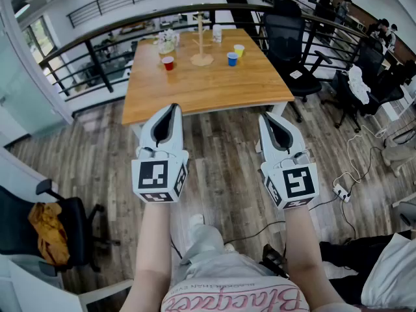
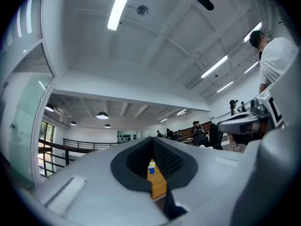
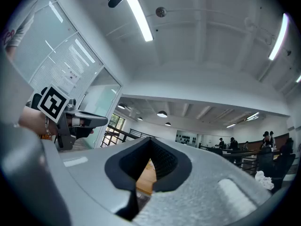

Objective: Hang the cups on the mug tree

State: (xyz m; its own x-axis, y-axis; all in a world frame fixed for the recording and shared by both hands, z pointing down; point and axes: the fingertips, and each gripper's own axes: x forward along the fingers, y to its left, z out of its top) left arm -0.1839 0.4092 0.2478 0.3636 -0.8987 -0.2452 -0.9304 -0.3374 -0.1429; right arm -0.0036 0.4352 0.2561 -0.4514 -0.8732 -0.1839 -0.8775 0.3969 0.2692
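A wooden mug tree (image 1: 202,41) stands at the far side of a wooden table (image 1: 201,86). Around it sit a red cup (image 1: 168,63), a blue cup (image 1: 232,58), a yellow cup (image 1: 239,50) and a pale cup (image 1: 217,34). My left gripper (image 1: 174,106) and right gripper (image 1: 265,117) hover side by side over the floor, short of the table's near edge, both shut and empty. Through the left gripper (image 2: 153,139) gap I see the blue cup (image 2: 151,169) and the yellow cup (image 2: 152,163). The right gripper (image 3: 150,139) view shows only a strip of table (image 3: 146,175).
A jar with flowers (image 1: 167,42) stands at the table's back left. Black office chairs (image 1: 292,38) stand to the table's right, another chair with a yellow cloth (image 1: 49,229) at my left. A power strip with cables (image 1: 342,192) lies on the floor at right. A railing runs behind the table.
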